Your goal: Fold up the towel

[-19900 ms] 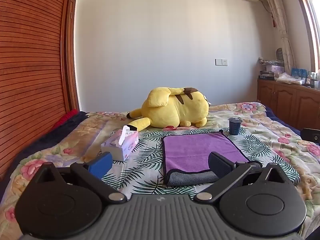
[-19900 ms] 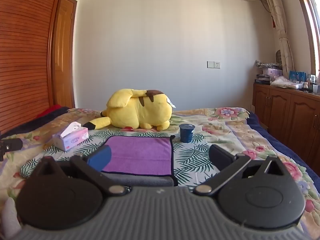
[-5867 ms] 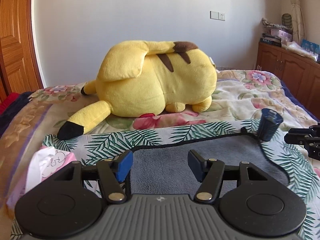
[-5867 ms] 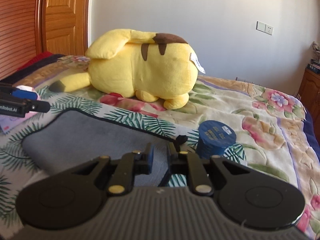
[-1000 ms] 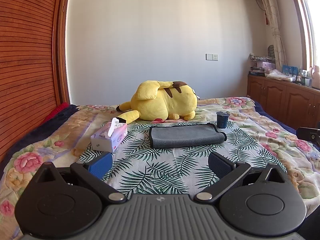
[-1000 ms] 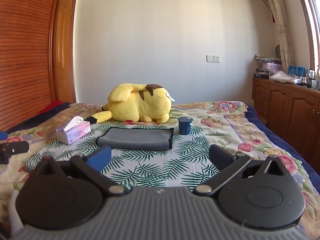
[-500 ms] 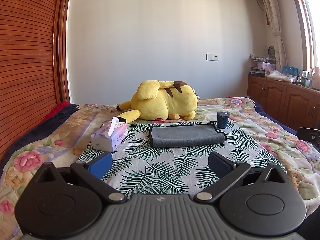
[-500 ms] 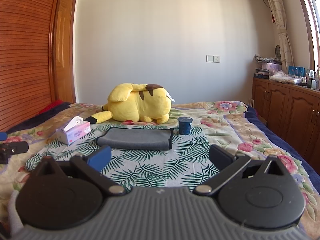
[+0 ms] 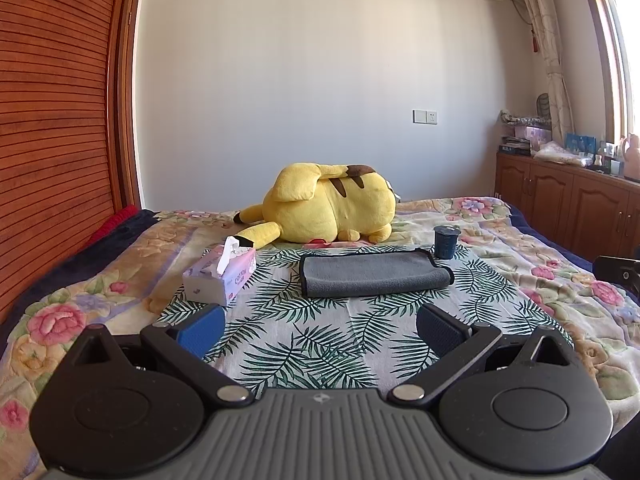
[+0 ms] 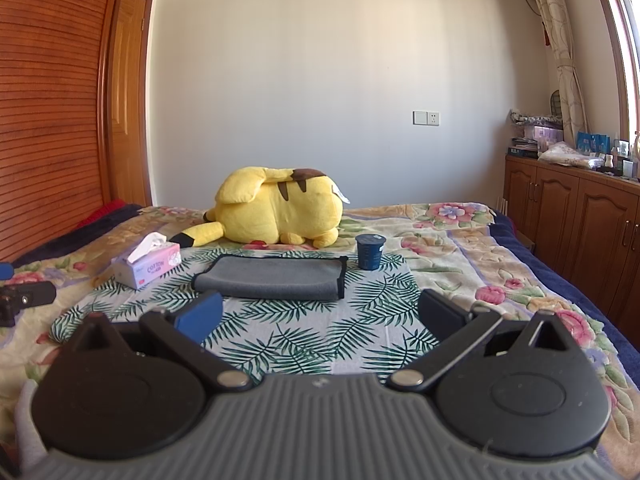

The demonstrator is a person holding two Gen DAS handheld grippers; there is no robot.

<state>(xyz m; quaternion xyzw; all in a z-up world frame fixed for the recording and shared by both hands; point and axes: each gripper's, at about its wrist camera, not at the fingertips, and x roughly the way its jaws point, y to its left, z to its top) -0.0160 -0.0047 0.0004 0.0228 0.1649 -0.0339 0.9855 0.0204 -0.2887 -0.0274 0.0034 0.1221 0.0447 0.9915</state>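
The towel (image 9: 374,274) lies folded into a narrow grey rectangle with a dark hem on the palm-leaf bedspread, in front of the plush; it also shows in the right wrist view (image 10: 272,277). My left gripper (image 9: 318,330) is open and empty, held back from the towel near the bed's front. My right gripper (image 10: 318,316) is open and empty, also well short of the towel. Part of the right gripper shows at the right edge of the left wrist view (image 9: 618,270), and part of the left gripper at the left edge of the right wrist view (image 10: 24,298).
A yellow plush (image 9: 332,208) lies behind the towel. A pink tissue box (image 9: 222,272) stands left of it, a dark blue cup (image 9: 446,242) at its far right corner. Wooden cabinets (image 10: 576,220) line the right wall, a slatted wooden wall (image 9: 52,140) the left.
Nothing visible over the last second. Since the oldest frames the towel has gone from a wider purple-topped fold to a narrow grey fold, and both grippers have drawn back open.
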